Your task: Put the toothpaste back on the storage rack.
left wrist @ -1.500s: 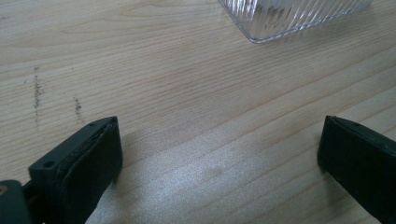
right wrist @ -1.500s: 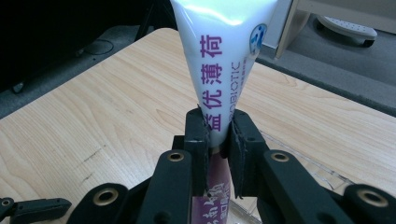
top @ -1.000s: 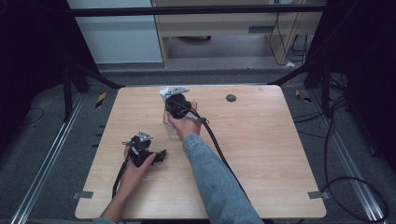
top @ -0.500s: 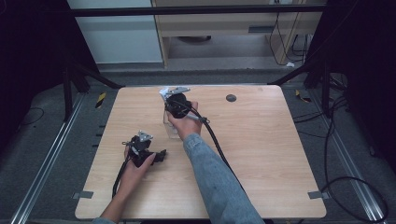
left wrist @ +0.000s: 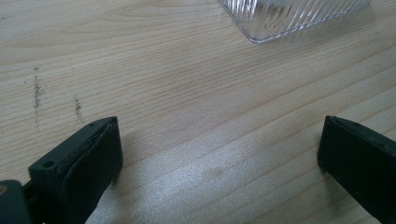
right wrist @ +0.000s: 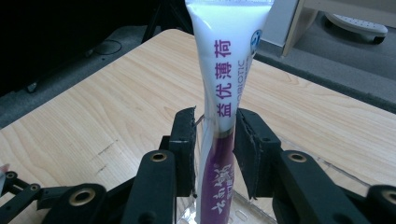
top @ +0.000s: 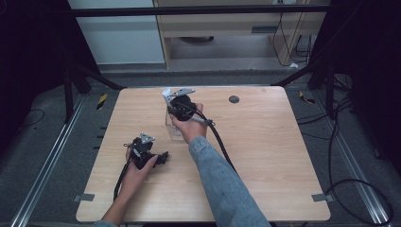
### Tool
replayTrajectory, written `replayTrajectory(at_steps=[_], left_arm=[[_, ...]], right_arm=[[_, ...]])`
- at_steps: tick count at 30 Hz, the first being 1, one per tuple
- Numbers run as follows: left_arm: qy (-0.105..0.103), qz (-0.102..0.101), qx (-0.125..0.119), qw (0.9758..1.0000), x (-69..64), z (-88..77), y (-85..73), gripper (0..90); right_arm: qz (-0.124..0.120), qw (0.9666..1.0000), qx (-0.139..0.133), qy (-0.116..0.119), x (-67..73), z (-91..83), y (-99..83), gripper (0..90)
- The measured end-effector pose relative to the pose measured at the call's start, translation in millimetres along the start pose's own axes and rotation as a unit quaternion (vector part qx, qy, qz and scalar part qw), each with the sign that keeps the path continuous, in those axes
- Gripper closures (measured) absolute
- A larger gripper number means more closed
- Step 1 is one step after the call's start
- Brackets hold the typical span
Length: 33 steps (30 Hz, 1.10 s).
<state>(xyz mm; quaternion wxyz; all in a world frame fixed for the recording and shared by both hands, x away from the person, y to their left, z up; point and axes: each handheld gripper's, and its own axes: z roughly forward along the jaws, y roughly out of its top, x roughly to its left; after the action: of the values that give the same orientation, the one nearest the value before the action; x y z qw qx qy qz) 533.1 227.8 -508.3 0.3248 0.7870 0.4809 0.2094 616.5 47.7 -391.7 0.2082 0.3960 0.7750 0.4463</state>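
1. Right claw [right wrist: 215, 140]: closed on toothpaste tube [right wrist: 224, 84], held between its jaws.
2. Tube: upright, long axis vertical, flat crimped end up, lower end in clear container [top: 174, 126].
3. Left claw [left wrist: 219, 154]: jaws wide apart, low over counter [left wrist: 187, 93].

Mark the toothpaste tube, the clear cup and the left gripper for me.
toothpaste tube [right wrist: 227, 88]: right gripper view, white printed body.
clear cup [left wrist: 289, 16]: left gripper view, ribbed base.
left gripper [top: 161, 157]: high view, between its jaws.
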Motion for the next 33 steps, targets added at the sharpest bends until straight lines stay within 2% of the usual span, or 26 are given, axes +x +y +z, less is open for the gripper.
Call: replayTrajectory(at_steps=[15, 22, 27, 33], left_arm=[[0.000, 0.000, 0.000, 1.0000, 0.0, 0.0, 0.0, 0.0], [0.001, 0.001, 0.001, 1.0000, 0.2, -0.1, 0.0, 0.0], [0.001, 0.001, 0.000, 1.0000, 0.1, -0.1, 0.0, 0.0], [0.001, 0.001, 0.000, 1.0000, 0.1, -0.1, 0.0, 0.0]], right_arm=[[-0.002, 1.0000, 0.003, -0.006, -10.6, -19.6, 0.5, 66.1], [0.006, 1.0000, 0.004, 0.004, -15.3, -32.1, 3.9, 50.7], [0.013, 0.9999, 0.005, 0.011, -17.7, -34.5, 6.5, 39.9], [0.012, 0.9998, -0.010, 0.011, -22.8, -37.0, 10.1, 29.5]])
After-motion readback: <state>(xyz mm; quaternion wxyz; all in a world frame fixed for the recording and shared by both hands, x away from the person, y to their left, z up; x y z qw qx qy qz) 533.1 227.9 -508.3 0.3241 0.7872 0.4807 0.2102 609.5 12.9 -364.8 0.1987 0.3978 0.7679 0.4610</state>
